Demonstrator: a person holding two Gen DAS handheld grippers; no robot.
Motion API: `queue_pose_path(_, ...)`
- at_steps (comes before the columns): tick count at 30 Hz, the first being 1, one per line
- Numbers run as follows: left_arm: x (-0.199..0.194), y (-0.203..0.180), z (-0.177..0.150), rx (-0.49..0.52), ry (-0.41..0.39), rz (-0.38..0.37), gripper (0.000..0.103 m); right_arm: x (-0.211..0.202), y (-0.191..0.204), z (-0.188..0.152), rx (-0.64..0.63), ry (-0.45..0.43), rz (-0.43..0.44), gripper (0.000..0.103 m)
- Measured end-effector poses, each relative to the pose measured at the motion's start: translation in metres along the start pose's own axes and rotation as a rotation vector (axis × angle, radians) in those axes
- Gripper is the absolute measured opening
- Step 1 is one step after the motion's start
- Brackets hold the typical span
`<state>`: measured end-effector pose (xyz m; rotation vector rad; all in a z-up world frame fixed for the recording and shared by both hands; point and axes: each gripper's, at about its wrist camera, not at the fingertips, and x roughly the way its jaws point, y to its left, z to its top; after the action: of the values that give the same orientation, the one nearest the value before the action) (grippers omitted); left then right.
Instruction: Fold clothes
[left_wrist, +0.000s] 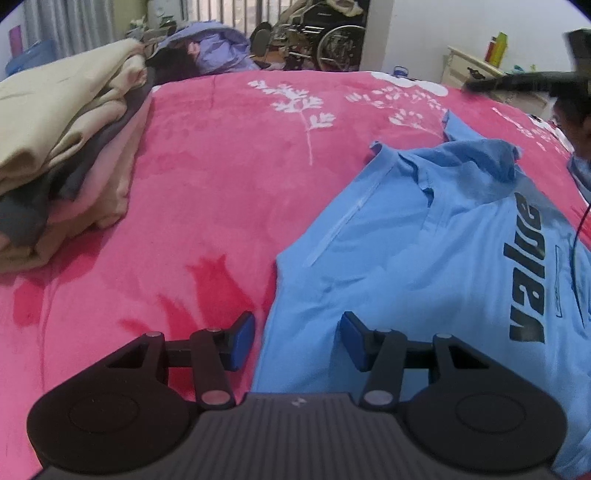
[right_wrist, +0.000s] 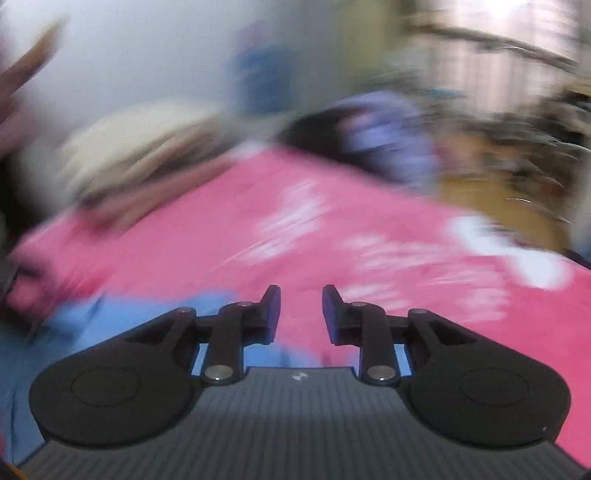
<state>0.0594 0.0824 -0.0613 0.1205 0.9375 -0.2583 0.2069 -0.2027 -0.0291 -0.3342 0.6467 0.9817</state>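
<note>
A light blue T-shirt (left_wrist: 424, 236) with dark lettering lies spread on the pink blanket (left_wrist: 221, 184), its collar toward the far side. My left gripper (left_wrist: 297, 341) hovers open over the shirt's near left edge, nothing between its blue pads. The right wrist view is heavily motion-blurred. There my right gripper (right_wrist: 301, 312) is open above the pink blanket (right_wrist: 332, 240), with a strip of the blue shirt (right_wrist: 110, 325) low at the left. In the left wrist view the other gripper (left_wrist: 517, 79) shows as a dark blurred shape at the upper right.
A stack of folded clothes (left_wrist: 66, 147), beige over grey and pale pink, sits on the blanket's left. Purple bedding (left_wrist: 218, 48) lies beyond the bed. A wheelchair (left_wrist: 332, 37) and a cream cabinet (left_wrist: 476, 66) stand behind. Part of a person (left_wrist: 576, 122) shows at the right edge.
</note>
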Motion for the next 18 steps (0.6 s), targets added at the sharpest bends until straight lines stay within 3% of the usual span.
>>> queue_pose_path(10, 0.012, -0.008, 0.0, 0.094, -0.042, -0.018, 0.037, 0.109, -0.04, 0.024, -0.123, 0.242, 0.22, 0.024)
queue_pose_path(14, 0.013, -0.013, -0.001, 0.117, -0.047, -0.025, 0.028, 0.117, -0.033, 0.023, -0.175, 0.281, 0.253, 0.026)
queue_pose_path(18, 0.012, -0.021, -0.002, 0.142, -0.055, -0.027, 0.012, 0.101, -0.023, 0.016, -0.152, 0.281, 0.254, 0.021)
